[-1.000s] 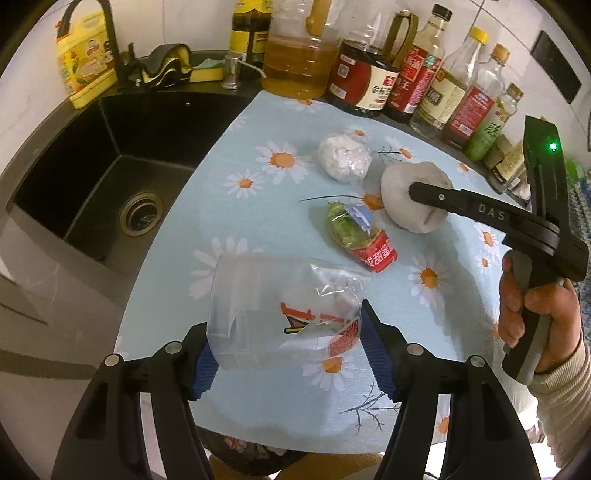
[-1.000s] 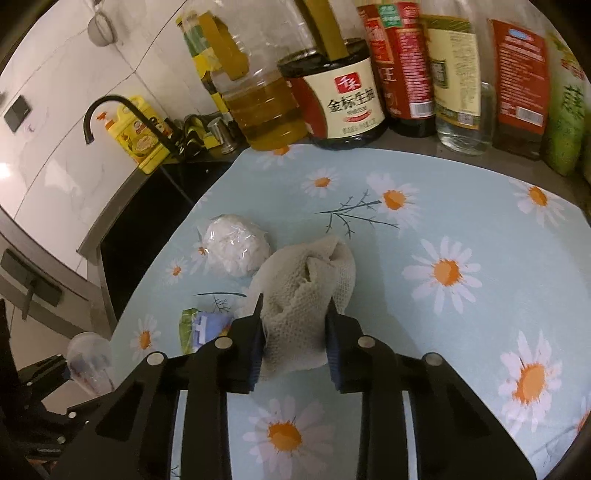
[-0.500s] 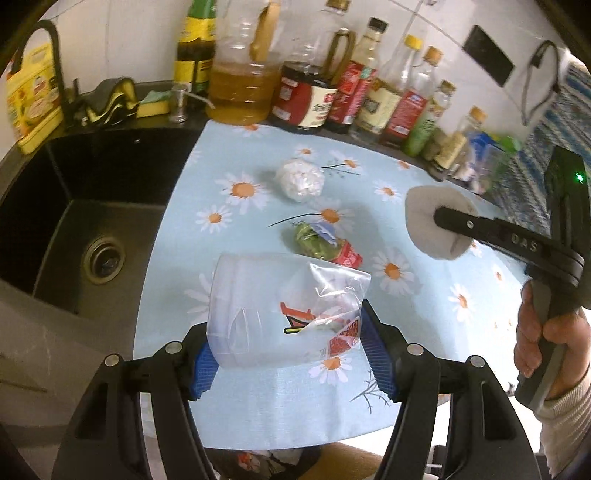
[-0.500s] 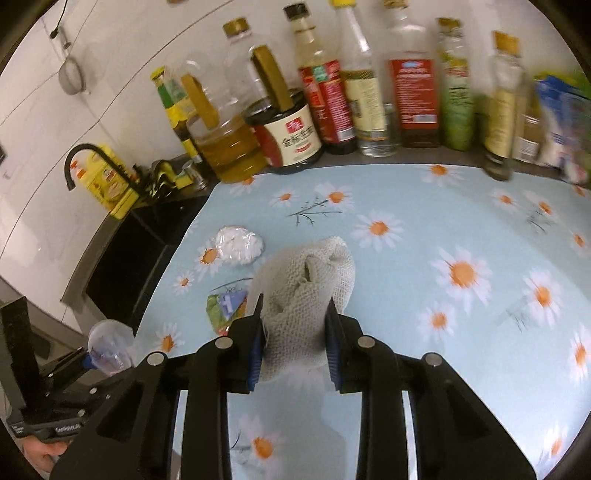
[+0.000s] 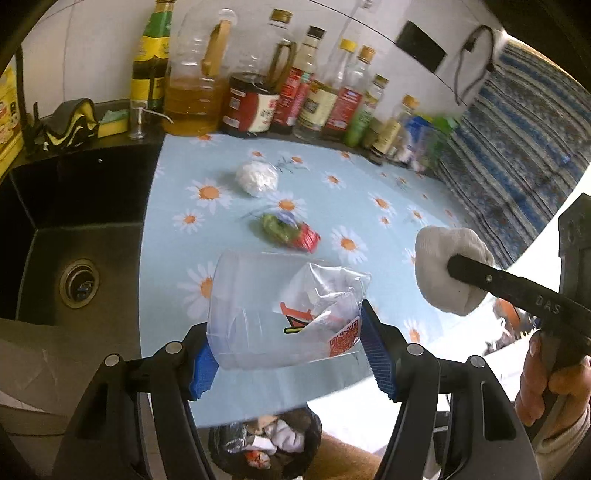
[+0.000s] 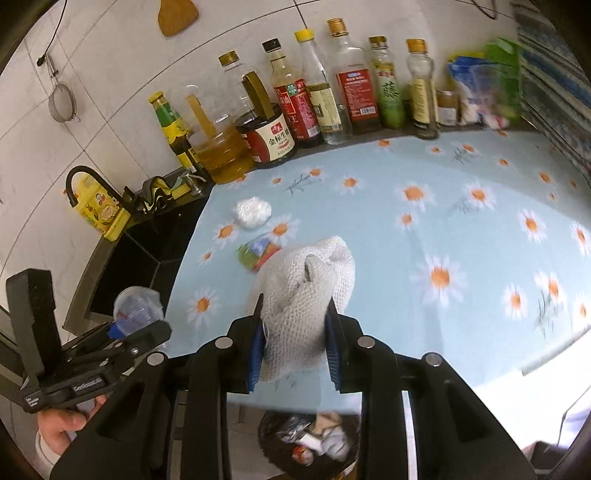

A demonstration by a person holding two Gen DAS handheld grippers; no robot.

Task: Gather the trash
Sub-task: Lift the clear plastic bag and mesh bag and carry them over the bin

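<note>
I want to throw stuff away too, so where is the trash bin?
The trash bin sits on the floor below the counter's front edge, seen low in both wrist views, under the left gripper and right gripper.

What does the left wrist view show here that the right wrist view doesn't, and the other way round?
Only the left wrist view: the sink drain and a black wall plate.
Only the right wrist view: a strainer and a wooden spatula hanging on the wall.
Both: the left gripper shut on a clear plastic bag, the right gripper shut on a mesh cloth, a white wad, a green and red wrapper, the bottle row, and the trash bin below.
</note>
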